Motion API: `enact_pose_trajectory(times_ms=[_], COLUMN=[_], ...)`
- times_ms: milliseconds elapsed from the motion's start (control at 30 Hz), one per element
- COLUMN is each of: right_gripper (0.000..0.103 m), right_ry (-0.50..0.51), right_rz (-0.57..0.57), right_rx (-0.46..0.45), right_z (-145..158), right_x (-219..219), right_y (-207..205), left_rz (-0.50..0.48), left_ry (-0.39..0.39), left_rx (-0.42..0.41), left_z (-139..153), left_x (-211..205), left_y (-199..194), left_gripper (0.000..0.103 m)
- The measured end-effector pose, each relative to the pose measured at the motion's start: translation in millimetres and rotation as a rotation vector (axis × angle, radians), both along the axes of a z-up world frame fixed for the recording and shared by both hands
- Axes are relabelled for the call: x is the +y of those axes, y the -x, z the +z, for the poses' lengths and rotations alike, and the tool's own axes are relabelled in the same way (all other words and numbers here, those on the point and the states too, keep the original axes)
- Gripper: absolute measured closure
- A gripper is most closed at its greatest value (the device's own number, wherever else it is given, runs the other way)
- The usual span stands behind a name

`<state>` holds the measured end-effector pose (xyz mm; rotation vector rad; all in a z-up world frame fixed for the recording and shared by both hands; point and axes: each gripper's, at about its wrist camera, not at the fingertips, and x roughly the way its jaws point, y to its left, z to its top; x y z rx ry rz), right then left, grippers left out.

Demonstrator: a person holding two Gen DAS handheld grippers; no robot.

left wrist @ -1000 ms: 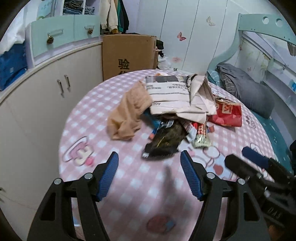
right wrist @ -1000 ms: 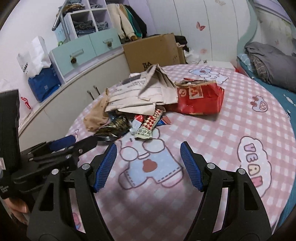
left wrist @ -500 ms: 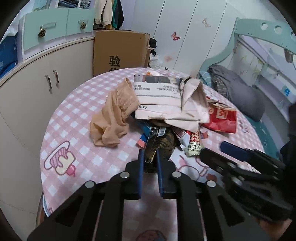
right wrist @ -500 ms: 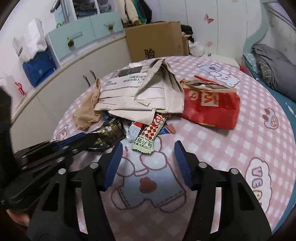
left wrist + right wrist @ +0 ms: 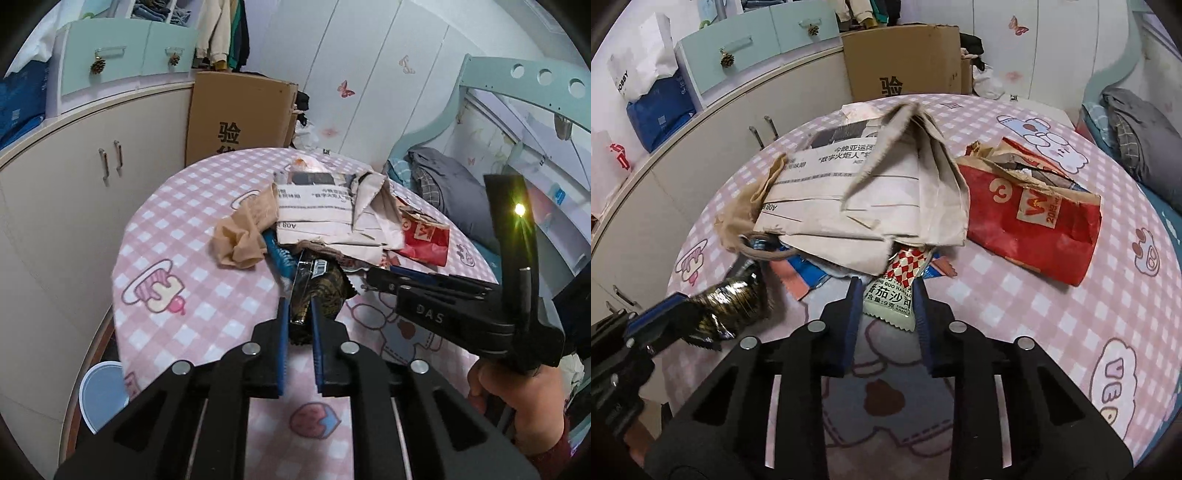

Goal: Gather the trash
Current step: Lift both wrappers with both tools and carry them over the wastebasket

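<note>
My left gripper (image 5: 298, 301) is shut on a black and gold wrapper (image 5: 325, 291) at the near edge of the trash pile; in the right wrist view that gripper (image 5: 683, 317) and wrapper (image 5: 738, 301) sit at lower left. The right gripper (image 5: 886, 284) has its jaws closing around a red-checked ketchup sachet (image 5: 890, 304) that lies flat on the pink checked table (image 5: 997, 314); the pads are not pressing on it. Behind lie folded newspaper (image 5: 871, 192), a torn red paper bag (image 5: 1034, 221), a beige stocking (image 5: 243, 236) and a blue wrapper (image 5: 277, 254).
A cardboard box (image 5: 236, 114) stands behind the table, next to cream cabinets (image 5: 74, 177) on the left. A bed with grey bedding (image 5: 443, 184) is on the right. A pale blue round lid (image 5: 99, 395) lies below the table's left edge. A hand (image 5: 517, 387) holds the right gripper.
The left gripper has come forward and shut on the dark wrapper. The right gripper has moved up to the pile and its jaws have narrowed around the sachet.
</note>
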<state>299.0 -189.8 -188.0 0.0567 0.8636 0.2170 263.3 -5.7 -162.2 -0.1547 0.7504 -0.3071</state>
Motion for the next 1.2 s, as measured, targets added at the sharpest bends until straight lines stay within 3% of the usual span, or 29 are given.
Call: enact_pose_trajectory(times_ms=[267, 600, 900, 1100, 1200], right_gripper=[0.078, 0.078, 0.078, 0.078, 0.078], right_ry=[-0.061, -0.164, -0.212, -0.156, -0.100], right_rz=[0.017, 0.006, 0.179, 0.205, 0.190], right_rx=[-0.033, -0.092, -0.100, 0.005, 0.007], right_z=[6, 18, 29, 2, 0], right_x=[-11, -24, 36, 65, 70], right_y=[47, 105, 103, 73, 72], left_rz=[-0.028, -0.039, -0.030, -0.024, -0.018], left_ry=[0.050, -0.019, -0.049, -0.045, -0.010], left_rx=[0.031, 0.099, 0.127, 0.133, 0.147], left_z=[3, -4, -6, -9, -12], left_x=[11, 14, 23, 34, 48], left_y=[22, 53, 70, 75, 77], left_gripper=[0.092, 0.092, 0.092, 0.092, 0.092])
